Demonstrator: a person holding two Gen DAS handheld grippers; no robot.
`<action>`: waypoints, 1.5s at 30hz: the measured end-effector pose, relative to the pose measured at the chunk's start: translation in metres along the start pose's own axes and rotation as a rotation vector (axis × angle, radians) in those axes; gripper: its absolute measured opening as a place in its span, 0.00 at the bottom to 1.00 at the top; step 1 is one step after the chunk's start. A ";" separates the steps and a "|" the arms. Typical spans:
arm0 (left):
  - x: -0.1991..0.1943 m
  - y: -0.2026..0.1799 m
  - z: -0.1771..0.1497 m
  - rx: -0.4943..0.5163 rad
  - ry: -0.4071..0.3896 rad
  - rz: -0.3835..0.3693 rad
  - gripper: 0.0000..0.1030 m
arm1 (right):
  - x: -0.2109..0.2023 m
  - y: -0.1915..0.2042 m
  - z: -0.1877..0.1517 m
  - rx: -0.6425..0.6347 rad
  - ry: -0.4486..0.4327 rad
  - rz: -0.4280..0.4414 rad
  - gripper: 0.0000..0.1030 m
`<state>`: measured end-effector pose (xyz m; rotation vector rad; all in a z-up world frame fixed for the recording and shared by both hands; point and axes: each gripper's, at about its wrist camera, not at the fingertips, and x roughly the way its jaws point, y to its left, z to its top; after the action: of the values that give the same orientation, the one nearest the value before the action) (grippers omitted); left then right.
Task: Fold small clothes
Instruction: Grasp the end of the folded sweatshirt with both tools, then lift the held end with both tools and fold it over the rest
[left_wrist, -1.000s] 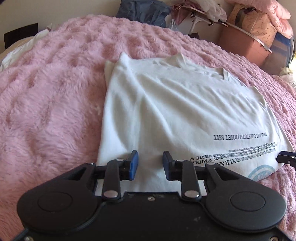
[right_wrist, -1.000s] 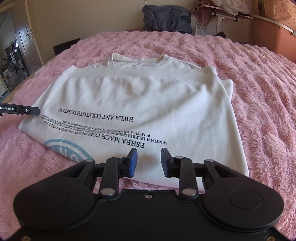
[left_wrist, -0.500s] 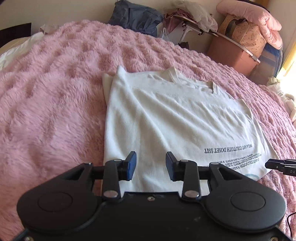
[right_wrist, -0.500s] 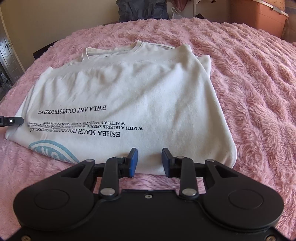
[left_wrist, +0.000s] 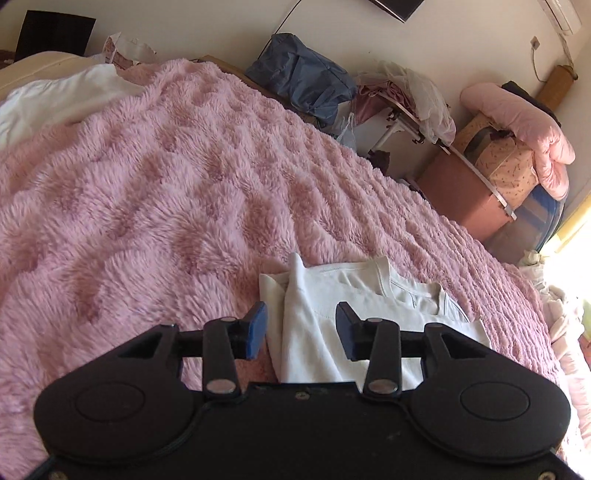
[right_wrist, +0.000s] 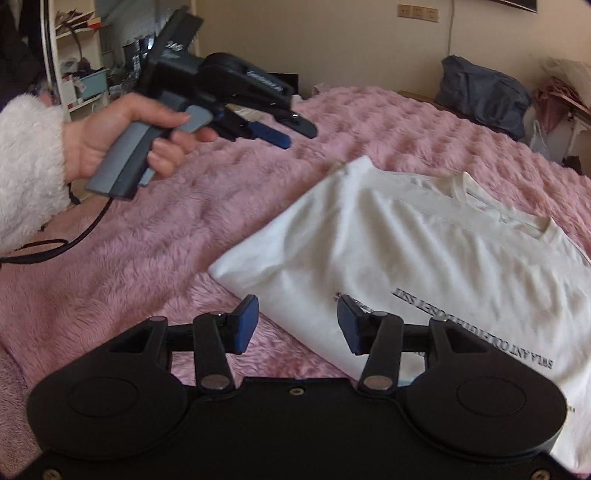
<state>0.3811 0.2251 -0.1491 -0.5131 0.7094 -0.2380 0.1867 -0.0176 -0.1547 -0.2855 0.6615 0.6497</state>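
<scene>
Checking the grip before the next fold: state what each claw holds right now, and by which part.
Nothing is held. The left claw and right claw are both open above the folded white printed t-shirt, which lies on the fluffy pink blanket.

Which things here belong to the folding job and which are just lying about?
For the job:
white T-shirt, folded on the pink blanket
left gripper, open, empty
right gripper, open, empty

Lying about:
blue bag
brown box
pink quilt
white cloth at the bed's far corner
</scene>
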 end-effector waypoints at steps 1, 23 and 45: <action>0.006 0.005 0.002 -0.010 0.012 -0.001 0.41 | 0.007 0.009 0.002 -0.032 0.000 -0.005 0.47; 0.101 0.055 0.002 -0.284 0.135 -0.189 0.41 | 0.095 0.103 -0.001 -0.567 0.064 -0.304 0.45; 0.088 0.014 0.022 -0.265 0.114 -0.181 0.14 | 0.060 0.101 0.012 -0.473 -0.051 -0.325 0.10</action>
<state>0.4612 0.2120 -0.1920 -0.8231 0.8113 -0.3466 0.1637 0.0929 -0.1887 -0.7961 0.3922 0.4908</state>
